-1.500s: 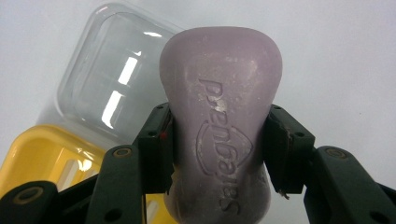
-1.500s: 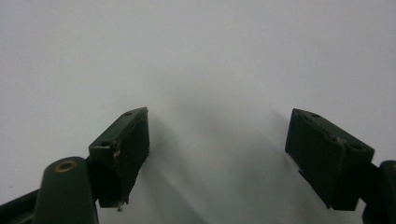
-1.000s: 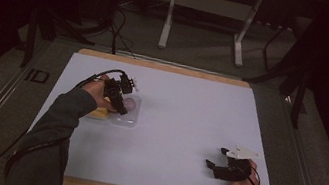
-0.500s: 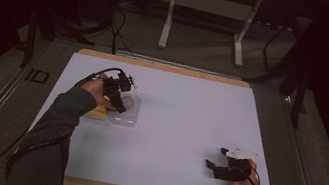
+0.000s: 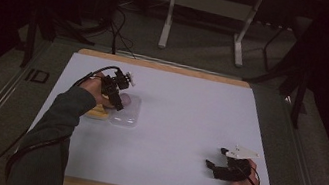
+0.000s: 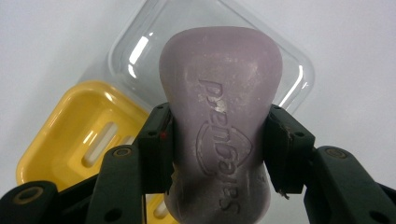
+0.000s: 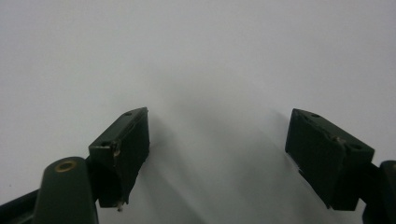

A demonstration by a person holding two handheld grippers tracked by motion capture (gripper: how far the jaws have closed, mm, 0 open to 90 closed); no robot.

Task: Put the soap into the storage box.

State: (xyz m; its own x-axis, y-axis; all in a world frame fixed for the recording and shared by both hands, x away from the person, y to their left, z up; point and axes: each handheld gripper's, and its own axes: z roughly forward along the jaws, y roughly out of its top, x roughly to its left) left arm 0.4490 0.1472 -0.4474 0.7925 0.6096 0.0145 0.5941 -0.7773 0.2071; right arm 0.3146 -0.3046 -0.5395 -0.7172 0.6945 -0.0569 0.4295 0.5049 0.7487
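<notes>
**Soap bar clamped over tray near left edge**

The left gripper [image 5: 118, 99] gripped the purple soap bar [image 6: 220, 116] by both sides, above the clear lid [image 5: 127, 111] and beside the yellow soap tray [image 5: 97, 111], near the white table's [image 5: 189, 117] left edge. The centre of the sheet lay open. The right gripper [image 5: 215, 166] rested by the near right corner, jaws wide apart and empty.

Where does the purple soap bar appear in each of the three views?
High view: soap bar left of centre, under the left gripper.
Left gripper view: centre, clamped between the jaws.
Right gripper view: not in it.
Shared landmark: yellow soap dish, clear lid.
</notes>
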